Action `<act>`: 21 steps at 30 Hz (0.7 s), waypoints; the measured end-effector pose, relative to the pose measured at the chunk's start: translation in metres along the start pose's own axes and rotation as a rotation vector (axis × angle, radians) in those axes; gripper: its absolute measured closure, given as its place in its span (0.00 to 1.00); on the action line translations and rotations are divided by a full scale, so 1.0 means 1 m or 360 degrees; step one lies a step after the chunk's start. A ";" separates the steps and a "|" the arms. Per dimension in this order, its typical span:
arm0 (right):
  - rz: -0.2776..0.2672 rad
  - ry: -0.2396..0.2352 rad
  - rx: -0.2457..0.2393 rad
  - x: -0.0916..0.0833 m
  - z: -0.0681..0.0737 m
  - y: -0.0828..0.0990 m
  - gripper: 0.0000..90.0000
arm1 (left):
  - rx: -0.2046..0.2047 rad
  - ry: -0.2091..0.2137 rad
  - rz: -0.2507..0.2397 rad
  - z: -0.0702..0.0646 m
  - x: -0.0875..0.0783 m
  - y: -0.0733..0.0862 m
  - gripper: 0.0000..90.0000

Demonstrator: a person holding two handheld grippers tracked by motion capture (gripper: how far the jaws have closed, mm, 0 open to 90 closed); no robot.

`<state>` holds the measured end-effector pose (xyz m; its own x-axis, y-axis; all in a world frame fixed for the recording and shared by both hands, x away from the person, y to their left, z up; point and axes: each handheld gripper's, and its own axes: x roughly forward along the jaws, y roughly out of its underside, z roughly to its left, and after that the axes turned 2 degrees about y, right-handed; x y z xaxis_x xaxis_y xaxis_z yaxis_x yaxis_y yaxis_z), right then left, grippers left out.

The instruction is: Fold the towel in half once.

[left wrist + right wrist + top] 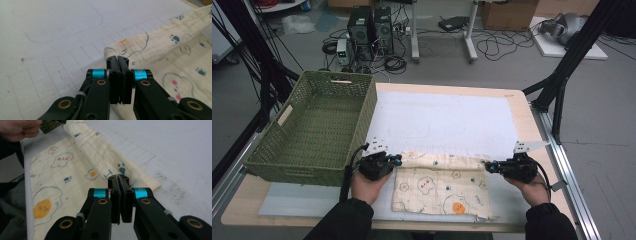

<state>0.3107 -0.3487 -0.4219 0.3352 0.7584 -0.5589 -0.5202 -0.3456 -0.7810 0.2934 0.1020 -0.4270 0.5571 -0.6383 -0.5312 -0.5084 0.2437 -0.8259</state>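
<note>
A cream cloth (439,187) printed with fried eggs, ghosts and paw prints lies on the white mat (447,120) near the table's front edge. Its far edge is doubled over into a soft fold (442,161). My left gripper (398,159) is shut on the fold's left corner, where the cloth (160,47) bunches just past the closed jaws of the left gripper (117,60). My right gripper (488,166) is shut on the right corner. In the right gripper view the cloth (75,162) runs away from the right gripper (118,178) toward the other hand (20,128).
A green woven basket (362,120) stands on the table's left side, close behind my left hand. The mat carries faint drawn outlines (62,35) beyond the cloth. Computers, cables and boxes lie on the floor past the table.
</note>
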 end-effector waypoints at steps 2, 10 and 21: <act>0.0018 -0.0008 -0.0020 0.000 0.007 0.006 0.99 | 0.0006 0.0012 0.0022 -0.004 -0.005 0.007 0.98; 0.0093 -0.0071 -0.0067 0.000 0.033 0.028 0.98 | 0.0083 0.0063 0.0078 -0.016 -0.025 0.021 0.97; 0.0006 -0.0078 -0.0090 -0.014 0.038 0.017 0.79 | 0.0066 0.0174 0.0071 -0.016 -0.034 0.014 0.71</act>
<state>0.2669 -0.3442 -0.4170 0.2934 0.7828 -0.5487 -0.4756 -0.3784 -0.7941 0.2568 0.1151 -0.4176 0.4585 -0.7015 -0.5456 -0.5022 0.3020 -0.8103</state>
